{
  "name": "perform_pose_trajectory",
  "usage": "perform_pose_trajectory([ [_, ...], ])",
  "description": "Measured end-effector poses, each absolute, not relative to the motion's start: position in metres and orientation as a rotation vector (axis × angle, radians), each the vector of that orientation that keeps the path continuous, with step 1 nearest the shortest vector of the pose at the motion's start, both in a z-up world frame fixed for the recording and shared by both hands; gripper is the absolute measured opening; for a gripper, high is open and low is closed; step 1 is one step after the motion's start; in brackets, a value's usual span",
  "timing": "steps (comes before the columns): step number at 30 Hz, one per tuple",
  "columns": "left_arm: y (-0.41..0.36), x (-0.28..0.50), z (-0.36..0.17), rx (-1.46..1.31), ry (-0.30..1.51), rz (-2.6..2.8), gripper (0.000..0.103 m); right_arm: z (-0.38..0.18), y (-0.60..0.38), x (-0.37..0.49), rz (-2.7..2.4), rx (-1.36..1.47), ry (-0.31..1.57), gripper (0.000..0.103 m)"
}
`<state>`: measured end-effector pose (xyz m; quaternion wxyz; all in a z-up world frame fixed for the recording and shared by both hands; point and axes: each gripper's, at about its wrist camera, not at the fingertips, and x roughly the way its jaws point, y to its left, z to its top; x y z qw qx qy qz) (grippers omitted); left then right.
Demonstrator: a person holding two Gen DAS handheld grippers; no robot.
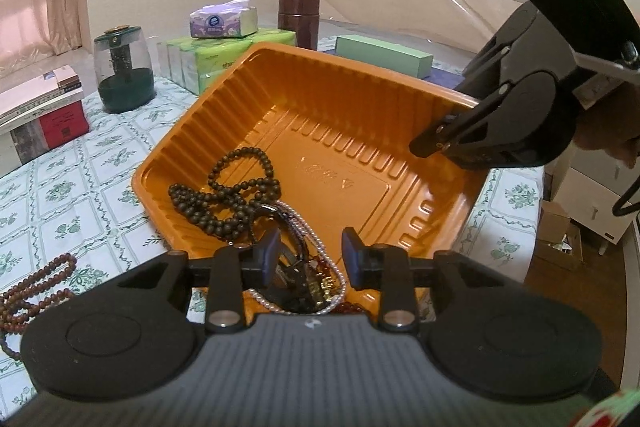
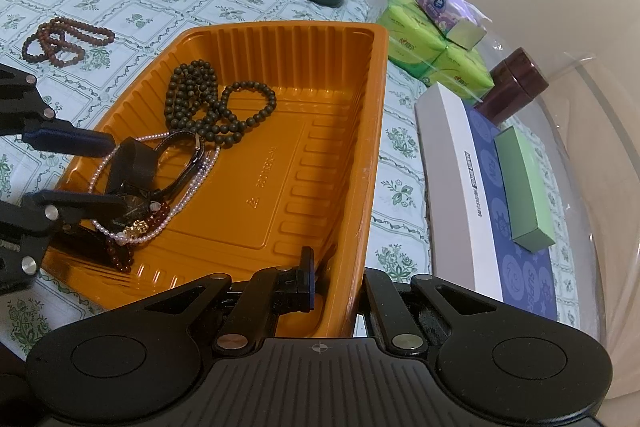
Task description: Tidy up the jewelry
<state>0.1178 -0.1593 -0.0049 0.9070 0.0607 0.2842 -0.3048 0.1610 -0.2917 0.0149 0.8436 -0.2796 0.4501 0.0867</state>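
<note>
- Pinching the orange tray wall at lower centre, my right gripper could tip it, spilling beads.
- My left gripper, fingers apart over the jewelry pile, may snag the pearl strand.

the left gripper's body hid the near end of the pearl necklace and the orange tray's near rim. the reddish-brown bead strand ran off the left edge. the embossed lettering on the tray floor was too faint to read.
</note>
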Motion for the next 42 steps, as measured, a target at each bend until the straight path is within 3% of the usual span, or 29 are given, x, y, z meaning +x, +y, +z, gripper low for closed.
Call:
perform_pose_trajectory([
  [9, -0.122, 0.116, -0.005, 0.108, 0.576, -0.528, 0.03, 0.015, -0.292, 0.161, 0.184, -0.591, 0.949, 0.005],
  [24, 0.029, 0.149, -0.039, 0.069, 0.651, -0.106, 0.03, 0.015, -0.293, 0.161, 0.183, -0.595, 0.951, 0.005],
  [35, 0.052, 0.175, -0.067, 0.01, 0.732, -0.058, 0.03, 0.014, -0.294, 0.161, 0.179, -0.598, 0.955, 0.005],
  [38, 0.054, 0.179, -0.072, 0.0, 0.74, -0.045, 0.025, 0.014, -0.294, 0.161, 0.179, -0.599, 0.955, 0.005],
  [42, 0.057, 0.179, -0.072, 0.003, 0.749, -0.03, 0.008, 0.014, -0.294, 0.161, 0.178, -0.598, 0.955, 0.005],
])
